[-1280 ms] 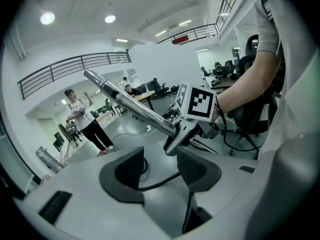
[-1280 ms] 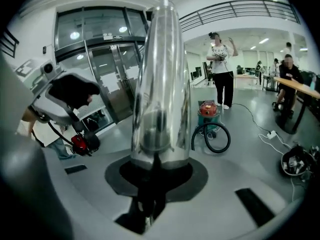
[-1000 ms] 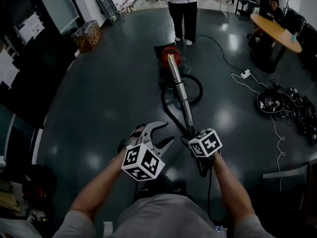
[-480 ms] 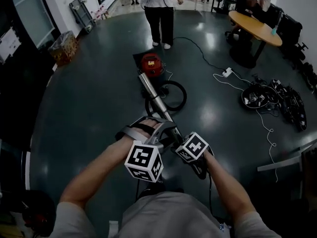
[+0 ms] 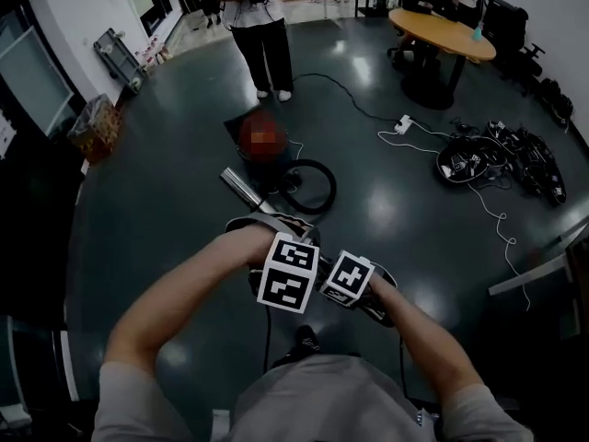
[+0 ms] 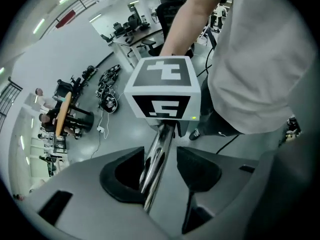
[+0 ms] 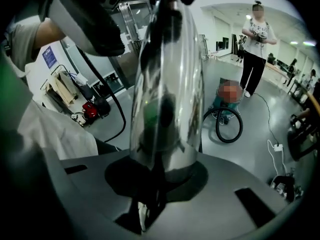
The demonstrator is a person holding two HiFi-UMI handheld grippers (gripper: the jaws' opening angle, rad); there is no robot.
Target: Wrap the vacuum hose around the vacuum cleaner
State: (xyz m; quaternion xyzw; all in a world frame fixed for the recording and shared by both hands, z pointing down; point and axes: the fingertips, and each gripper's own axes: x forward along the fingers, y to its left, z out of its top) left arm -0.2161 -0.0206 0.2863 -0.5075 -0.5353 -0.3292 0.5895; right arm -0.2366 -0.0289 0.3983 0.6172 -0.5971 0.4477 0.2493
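Since the right tongs (image 7: 160, 184) grip the metal tube (image 5: 244, 190) and the left tongs (image 6: 165, 171) sit loose around it, I'd clamp left before looping the hose (image 5: 332, 190) round the vacuum (image 5: 261, 157).

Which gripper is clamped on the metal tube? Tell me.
The right gripper: its jaws are shut on the metal tube. The left gripper only straddles the tube, its jaws apart with a gap on one side.
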